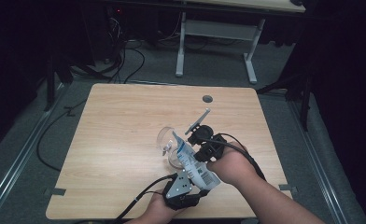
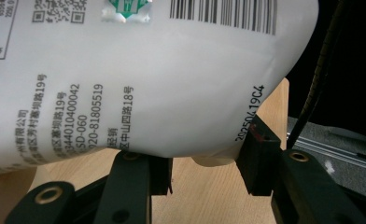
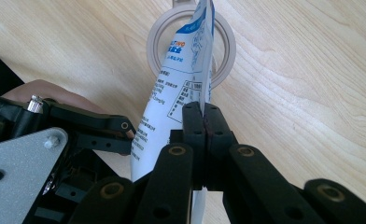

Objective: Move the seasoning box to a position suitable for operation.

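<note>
Item: white printed pouch tipped over a clear glass, pour apparently under way.

From left: I have my left gripper (image 1: pixel 190 190) under the pouch's (image 1: pixel 194 163) bottom end, 2 jaws partly apart and cradling the bulging base; I cannot tell whether the pads truly press it. The clear glass (image 1: pixel 168 145) stands mid-table with the pouch's top corner leaning over its rim. My right gripper (image 3: pixel 203 122) is clamped tight on the pouch's flat side seam. Done, I judge: pouch lifted, tilted, aimed. Left: emptying it and setting it down. Contents in the glass are too unclear to confirm.
</note>
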### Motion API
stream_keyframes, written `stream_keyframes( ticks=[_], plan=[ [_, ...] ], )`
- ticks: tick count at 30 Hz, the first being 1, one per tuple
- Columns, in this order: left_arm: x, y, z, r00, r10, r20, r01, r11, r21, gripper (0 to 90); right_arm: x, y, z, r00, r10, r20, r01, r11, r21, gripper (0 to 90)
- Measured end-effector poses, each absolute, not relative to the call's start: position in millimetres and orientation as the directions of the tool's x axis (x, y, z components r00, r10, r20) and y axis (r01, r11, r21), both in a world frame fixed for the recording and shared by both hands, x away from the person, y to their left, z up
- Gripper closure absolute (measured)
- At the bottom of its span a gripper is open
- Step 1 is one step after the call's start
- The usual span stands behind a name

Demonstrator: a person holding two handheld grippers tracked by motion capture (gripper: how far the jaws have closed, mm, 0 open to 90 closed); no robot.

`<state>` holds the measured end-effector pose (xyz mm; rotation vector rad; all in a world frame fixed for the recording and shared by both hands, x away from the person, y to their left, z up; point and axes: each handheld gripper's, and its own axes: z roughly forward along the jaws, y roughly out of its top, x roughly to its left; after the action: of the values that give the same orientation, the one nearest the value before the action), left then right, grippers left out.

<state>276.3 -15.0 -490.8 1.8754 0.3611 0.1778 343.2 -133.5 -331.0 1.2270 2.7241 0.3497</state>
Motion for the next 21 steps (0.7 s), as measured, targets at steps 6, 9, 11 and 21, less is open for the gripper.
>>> stream_keyframes(
  ticks=[6,9,11,21],
  plan=[
    [276.1,-14.4,-489.9,0.943,0.326,-0.063,0.164,-0.291,0.942,61.0,343.3,-134.7,-330.7,-0.668,0.744,-0.024,0.712,0.649,0.269,90.0],
    [276.0,-14.3,-489.0,0.944,0.323,-0.07,0.169,-0.289,0.942,61.0,343.5,-135.3,-330.4,-0.671,0.742,-0.018,0.711,0.65,0.27,90.0],
    [275.9,-14.5,-488.8,0.944,0.323,-0.071,0.17,-0.288,0.943,60.9,343.3,-135.3,-330.2,-0.667,0.745,-0.015,0.715,0.646,0.269,90.0],
    [277.4,-14.2,-487.5,0.944,0.322,-0.075,0.173,-0.288,0.942,61.0,344.6,-134.8,-330.6,-0.652,0.758,-0.007,0.728,0.629,0.271,90.0]
  ],
)
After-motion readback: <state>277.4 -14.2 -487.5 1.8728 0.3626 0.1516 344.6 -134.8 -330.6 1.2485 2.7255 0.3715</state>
